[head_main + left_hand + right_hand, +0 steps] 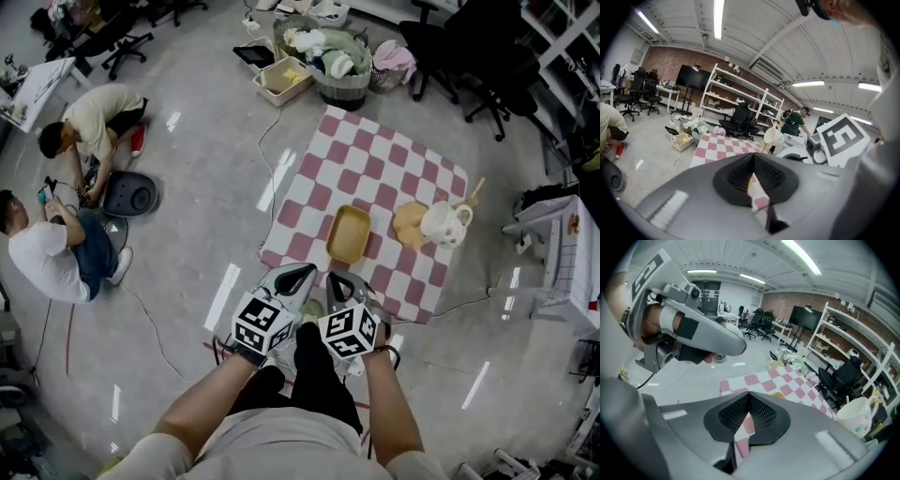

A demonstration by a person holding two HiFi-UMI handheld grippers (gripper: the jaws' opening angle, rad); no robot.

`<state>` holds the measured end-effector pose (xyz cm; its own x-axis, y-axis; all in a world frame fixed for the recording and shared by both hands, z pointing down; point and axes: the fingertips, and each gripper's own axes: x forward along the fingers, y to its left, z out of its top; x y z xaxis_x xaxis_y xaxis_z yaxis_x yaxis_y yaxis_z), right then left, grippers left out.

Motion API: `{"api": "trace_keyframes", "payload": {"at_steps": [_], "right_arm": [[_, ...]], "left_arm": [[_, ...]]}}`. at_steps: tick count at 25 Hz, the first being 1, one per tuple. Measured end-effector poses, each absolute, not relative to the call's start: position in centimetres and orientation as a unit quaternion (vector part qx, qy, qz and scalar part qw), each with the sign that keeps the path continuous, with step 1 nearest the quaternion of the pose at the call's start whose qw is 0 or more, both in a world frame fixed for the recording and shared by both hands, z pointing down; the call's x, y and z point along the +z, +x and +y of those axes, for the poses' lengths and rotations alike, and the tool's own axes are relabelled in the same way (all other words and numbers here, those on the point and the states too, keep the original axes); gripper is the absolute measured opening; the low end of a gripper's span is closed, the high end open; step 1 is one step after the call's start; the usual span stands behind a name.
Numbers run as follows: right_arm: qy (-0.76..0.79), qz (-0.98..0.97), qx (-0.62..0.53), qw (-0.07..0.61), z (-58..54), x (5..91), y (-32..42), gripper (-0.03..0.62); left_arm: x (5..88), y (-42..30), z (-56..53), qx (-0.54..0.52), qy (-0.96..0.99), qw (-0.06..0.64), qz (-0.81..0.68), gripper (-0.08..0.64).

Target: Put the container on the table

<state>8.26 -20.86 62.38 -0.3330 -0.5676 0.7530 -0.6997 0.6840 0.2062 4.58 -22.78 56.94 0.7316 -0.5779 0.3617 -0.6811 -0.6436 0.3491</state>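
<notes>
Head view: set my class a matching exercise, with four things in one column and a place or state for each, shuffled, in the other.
Column one
1. yellow tray
2. white jug
3. laundry basket
4. left gripper

Column two
A. on the floor, beyond the far corner of the checked table
B. shut with nothing between the jaws, held short of the table's near edge
C. on the table, near its right edge
D. on the table, left of the jug

Pairs: 1-D, 2-C, 3-A, 4-B

Checkered table [375, 159]: container [349, 234], jug [444, 225]
</notes>
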Motion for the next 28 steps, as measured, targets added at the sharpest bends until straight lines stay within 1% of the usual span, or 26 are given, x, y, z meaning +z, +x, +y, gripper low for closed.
{"api": "trace_keyframes", "payload": {"at_steps": [4, 10, 14, 20, 28], "right_arm": [[0.423, -0.814, 0.083, 0.389, -19.6, 58.9, 7.6, 0.009], [0.472, -0.811, 0.072, 0.337, -18.7, 54.2, 6.6, 0.011], [0.492, -0.808, 0.071, 0.317, -16.9, 51.7, 6.1, 0.009], [0.522, -0.807, 0.088, 0.261, -15.5, 48.0, 6.3, 0.009], [0.546, -0.808, 0.055, 0.213, -14.0, 41.8, 5.4, 0.009]], "left_arm": [[54.4, 4.0, -21.0, 0.105, 0.904, 0.23, -0.346, 0.006], [50.7, 3.5, -19.4, 0.091, 0.916, 0.199, -0.337, 0.006], [48.9, 2.4, -17.3, 0.089, 0.916, 0.194, -0.34, 0.006], [46.0, 1.5, -15.4, 0.075, 0.919, 0.179, -0.343, 0.006], [42.0, 0.3, -13.2, 0.05, 0.926, 0.151, -0.343, 0.006]]}}
